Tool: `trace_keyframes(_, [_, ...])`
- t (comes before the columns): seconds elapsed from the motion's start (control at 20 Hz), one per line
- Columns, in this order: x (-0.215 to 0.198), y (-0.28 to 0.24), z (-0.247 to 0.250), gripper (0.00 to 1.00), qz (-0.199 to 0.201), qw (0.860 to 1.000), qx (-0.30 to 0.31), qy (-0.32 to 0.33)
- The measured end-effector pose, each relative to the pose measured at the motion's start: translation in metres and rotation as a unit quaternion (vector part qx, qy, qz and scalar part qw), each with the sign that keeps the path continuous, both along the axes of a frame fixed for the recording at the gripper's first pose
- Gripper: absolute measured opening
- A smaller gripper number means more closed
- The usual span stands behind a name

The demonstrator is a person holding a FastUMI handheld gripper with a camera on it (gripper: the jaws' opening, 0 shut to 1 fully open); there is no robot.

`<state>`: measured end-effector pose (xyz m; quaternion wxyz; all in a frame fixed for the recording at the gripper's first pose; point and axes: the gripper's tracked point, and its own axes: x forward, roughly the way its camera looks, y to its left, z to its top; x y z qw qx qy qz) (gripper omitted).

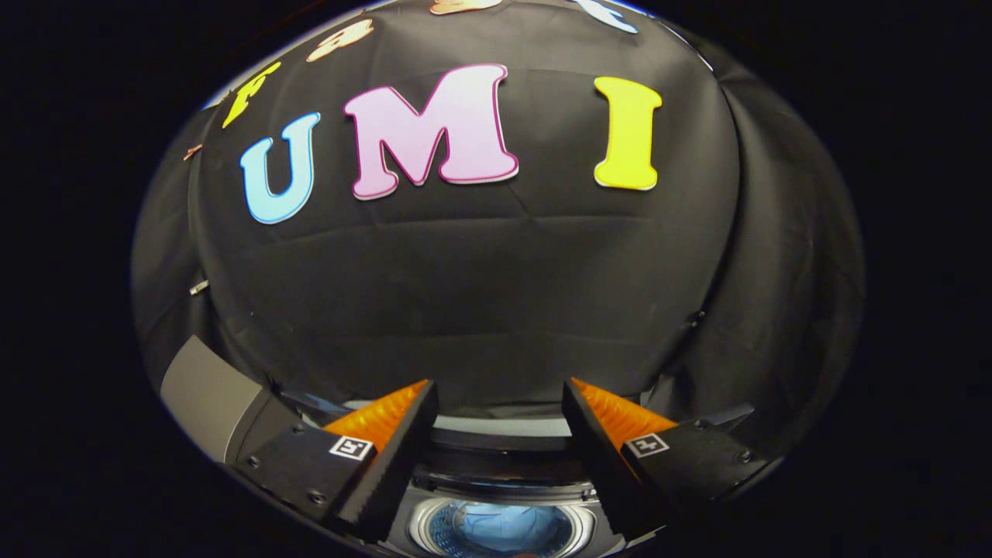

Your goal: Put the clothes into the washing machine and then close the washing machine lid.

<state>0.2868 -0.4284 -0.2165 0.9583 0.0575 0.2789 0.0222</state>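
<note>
Spread wide with nothing between them, the gripper (500,403) fingers hang above the washing machine (232,403). Its round drum (500,527) lies open below and between them, blue clothes (496,531) inside, before the booth's black cloth wall (480,294).

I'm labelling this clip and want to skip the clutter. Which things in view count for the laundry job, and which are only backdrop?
For the job:
- washing machine, drum open below the fingers
- blue clothes inside the drum
- gripper, open, holding nothing

Backdrop:
- black cloth wall beyond the fingers
</note>
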Motion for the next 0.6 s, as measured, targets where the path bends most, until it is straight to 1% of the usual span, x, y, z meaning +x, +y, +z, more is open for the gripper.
trace_keyframes(0.2, [-0.010,-0.001,0.000,1.00,-0.001,1.000,-0.005,0.020])
trace_keyframes(0.4, [-0.016,0.001,0.005,1.00,-0.002,1.000,-0.012,0.017])
trace_keyframes(0.55, [-0.039,0.001,0.008,1.00,0.001,1.000,-0.013,0.015])
trace_keyframes(0.6, [-0.041,0.001,0.009,1.00,0.001,1.000,-0.014,0.015])
